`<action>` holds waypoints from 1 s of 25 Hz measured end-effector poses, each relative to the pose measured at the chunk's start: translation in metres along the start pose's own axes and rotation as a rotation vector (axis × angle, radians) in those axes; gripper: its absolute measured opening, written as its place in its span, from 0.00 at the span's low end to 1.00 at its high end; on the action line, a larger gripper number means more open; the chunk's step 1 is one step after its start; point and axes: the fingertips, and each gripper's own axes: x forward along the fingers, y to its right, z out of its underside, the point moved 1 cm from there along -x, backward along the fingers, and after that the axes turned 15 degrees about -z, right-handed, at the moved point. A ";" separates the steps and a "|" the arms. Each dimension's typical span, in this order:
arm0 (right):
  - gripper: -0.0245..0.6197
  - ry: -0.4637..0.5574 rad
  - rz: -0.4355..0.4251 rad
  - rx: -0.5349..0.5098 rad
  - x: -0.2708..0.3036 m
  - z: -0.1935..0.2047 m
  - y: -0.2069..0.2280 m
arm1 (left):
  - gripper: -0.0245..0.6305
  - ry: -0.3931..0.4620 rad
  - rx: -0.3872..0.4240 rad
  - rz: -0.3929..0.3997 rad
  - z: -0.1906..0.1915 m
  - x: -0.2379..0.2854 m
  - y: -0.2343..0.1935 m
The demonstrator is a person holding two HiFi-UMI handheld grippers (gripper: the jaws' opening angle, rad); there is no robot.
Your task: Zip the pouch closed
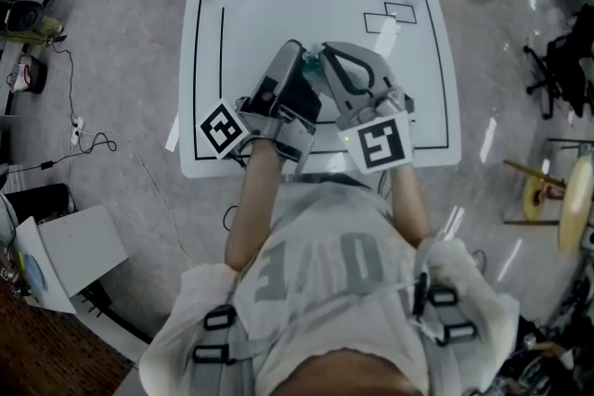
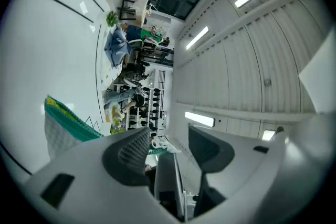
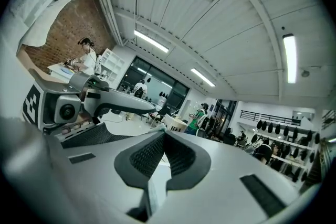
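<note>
The left gripper (image 2: 168,132) is raised above the white table (image 1: 209,144) with its jaws spread, and its pads press on nothing. The pouch (image 2: 64,124) is off the table. In the left gripper view its mesh panel and green edge hang just beside the outer face of the jaw at that view's left. A strip of the same green crosses the gap at the jaw tips without being clamped. In the head view only a small green patch of the pouch shows between the two grippers, which stand close together over the middle of the table. The right gripper (image 3: 160,132) is pressed together on a small pale-green scrap of the pouch at its tips. This is probably the zip pull, though the views do not settle it. Handling note: the pouch appears light, soft and floppy, so it should sag and buckle rather than resist a pull along the zip. The mesh offers poor purchase and may snag; the stitched green edge is the firmer place to hold. Recommended grip: one gripper on that edge at the end of the zip, keeping it taut; the other on the zip pull, which is small and may slip from the pads.
</note>
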 end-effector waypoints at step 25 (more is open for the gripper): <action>0.05 -0.033 0.034 0.052 0.003 0.020 0.005 | 0.23 0.000 -0.105 -0.042 0.001 0.014 -0.022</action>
